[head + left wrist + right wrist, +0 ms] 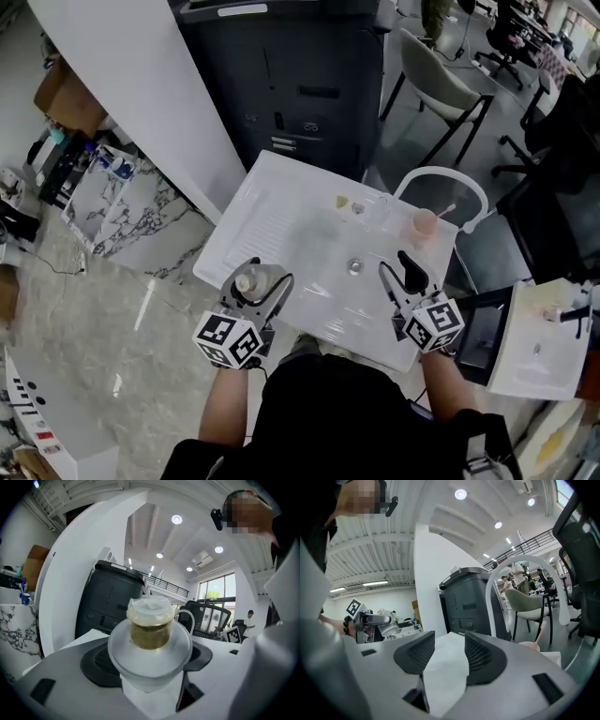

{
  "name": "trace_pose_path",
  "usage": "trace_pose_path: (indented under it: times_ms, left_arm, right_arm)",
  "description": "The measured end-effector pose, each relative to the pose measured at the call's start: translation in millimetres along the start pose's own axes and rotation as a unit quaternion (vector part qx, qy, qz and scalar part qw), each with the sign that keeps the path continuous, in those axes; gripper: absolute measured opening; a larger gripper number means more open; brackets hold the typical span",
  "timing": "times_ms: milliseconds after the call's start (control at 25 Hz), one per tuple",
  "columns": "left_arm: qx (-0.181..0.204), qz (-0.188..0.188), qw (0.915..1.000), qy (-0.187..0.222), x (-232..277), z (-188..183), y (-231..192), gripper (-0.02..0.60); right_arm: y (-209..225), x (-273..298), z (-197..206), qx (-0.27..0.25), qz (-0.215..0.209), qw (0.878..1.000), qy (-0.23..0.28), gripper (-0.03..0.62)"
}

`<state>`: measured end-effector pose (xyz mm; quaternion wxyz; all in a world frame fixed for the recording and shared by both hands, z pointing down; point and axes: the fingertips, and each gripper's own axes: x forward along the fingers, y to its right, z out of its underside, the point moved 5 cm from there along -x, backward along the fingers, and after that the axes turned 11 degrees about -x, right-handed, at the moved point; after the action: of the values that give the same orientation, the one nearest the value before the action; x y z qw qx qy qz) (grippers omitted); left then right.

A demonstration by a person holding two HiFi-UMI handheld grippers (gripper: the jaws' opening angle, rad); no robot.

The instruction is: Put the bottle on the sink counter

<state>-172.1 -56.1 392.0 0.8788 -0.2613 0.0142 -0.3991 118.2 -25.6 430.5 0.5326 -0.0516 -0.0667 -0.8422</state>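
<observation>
Clamping bottle, left tool spread wide

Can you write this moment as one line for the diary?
left gripper: shut on clear plastic bottle of brownish liquid | right gripper: open, empty | bottle: at near edge of white sink counter
</observation>
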Motion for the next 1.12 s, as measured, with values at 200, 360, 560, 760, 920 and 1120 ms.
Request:
trace_pose_path:
  times_ms: [200,360,560,760,920,1120]
  left_arm:
    - [0.012,0.035,0.9990,-0.027,34.2,-11.3,-15.2,0.353]
    - [0.024,0.053,0.9972,-0.047,59.4,-18.4,-28.9,0.353]
    - [0.029,0.072,0.9944,-0.071,87.4,-20.1,-44.9,0.353]
    - [0.027,0.083,0.9912,-0.099,113.9,-15.2,-62.0,0.353]
    - [0.034,0.095,0.9866,-0.128,138.2,-5.8,-70.6,0.353]
    - [0.038,0.114,0.9801,-0.158,168.9,5.8,-79.7,0.353]
  right_arm:
    - [10.5,7.4,3.1,0.010,0.039,0.999,-0.003,0.210]
    - [6.7,22.8,0.9,0.007,0.046,0.999,-0.008,0.210]
    - [6.7,40.2,1.4,0.010,0.060,0.998,-0.010,0.212]
    - [3.8,51.2,12.5,0.025,0.074,0.997,-0.024,0.210]
    - [6.2,50.0,27.2,0.044,0.095,0.994,-0.037,0.210]
    - [11.0,45.8,37.8,0.068,0.133,0.988,-0.048,0.210]
